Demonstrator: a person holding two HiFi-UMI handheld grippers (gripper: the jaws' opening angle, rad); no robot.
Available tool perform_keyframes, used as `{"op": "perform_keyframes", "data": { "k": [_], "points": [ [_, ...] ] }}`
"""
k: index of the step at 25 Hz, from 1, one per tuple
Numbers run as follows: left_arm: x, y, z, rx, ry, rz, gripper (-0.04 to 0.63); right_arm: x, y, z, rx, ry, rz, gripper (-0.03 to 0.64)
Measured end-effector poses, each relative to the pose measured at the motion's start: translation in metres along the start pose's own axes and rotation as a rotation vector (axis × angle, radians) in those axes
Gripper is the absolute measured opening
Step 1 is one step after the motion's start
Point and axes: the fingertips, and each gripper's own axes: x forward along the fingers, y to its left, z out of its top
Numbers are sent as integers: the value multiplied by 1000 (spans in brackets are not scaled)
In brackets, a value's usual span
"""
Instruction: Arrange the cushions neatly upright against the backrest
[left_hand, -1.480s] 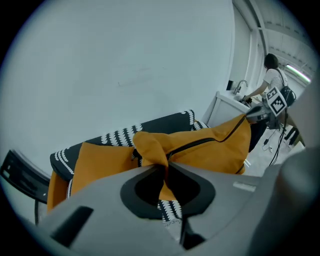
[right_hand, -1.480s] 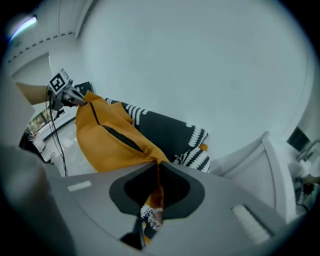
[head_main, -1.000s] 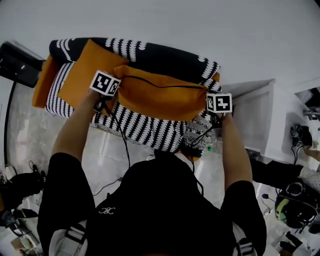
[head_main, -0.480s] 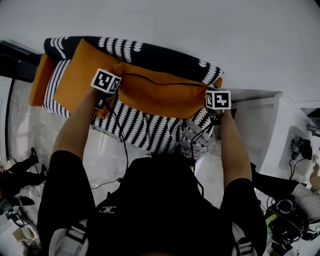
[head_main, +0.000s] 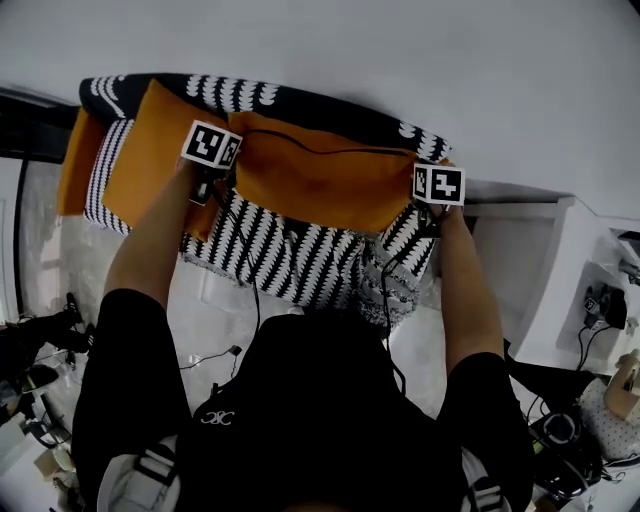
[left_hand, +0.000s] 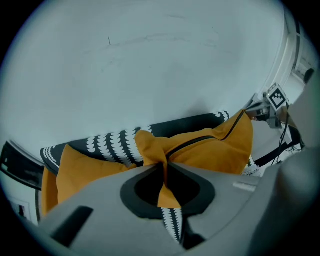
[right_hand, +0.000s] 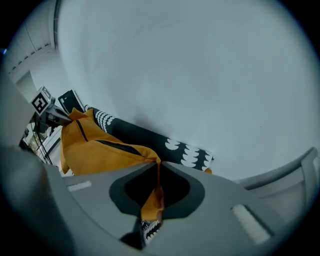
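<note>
Left gripper (left_hand: 163, 169): jaws pinched shut on one corner of the orange cushion (head_main: 318, 182). Right gripper (right_hand: 157, 172): jaws closed on the opposite corner. The cushion spans between both grippers, just in front of the patterned backrest (head_main: 310, 103). A second orange cushion (head_main: 148, 150) leans outboard of the left gripper.

Cushion (head_main: 320, 185) hides pt of backrest (head_main: 340, 112).

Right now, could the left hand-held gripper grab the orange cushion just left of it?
Probably not yet: the left cushion is close and unblocked, but the left hand-held gripper is shut on the middle cushion.
</note>
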Motion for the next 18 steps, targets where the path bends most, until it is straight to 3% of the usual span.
{"op": "perform_keyframes", "data": {
  "k": [7, 15, 16, 18],
  "points": [
    [30, 11, 30, -43, -18, 20, 34, 18, -20, 21, 19, -11, -38, 32],
    [63, 19, 6, -34, 62, 98, 78, 41, -21, 10, -41, 40, -67, 43],
    [62, 20, 0, -42, 71, 100, 95, 44, -17, 4, -55, 65, -63, 46],
    [55, 20, -10, -58, 78, 96, 197, 47, -8, -9, -69, 110, -38, 62]
  ]
}}
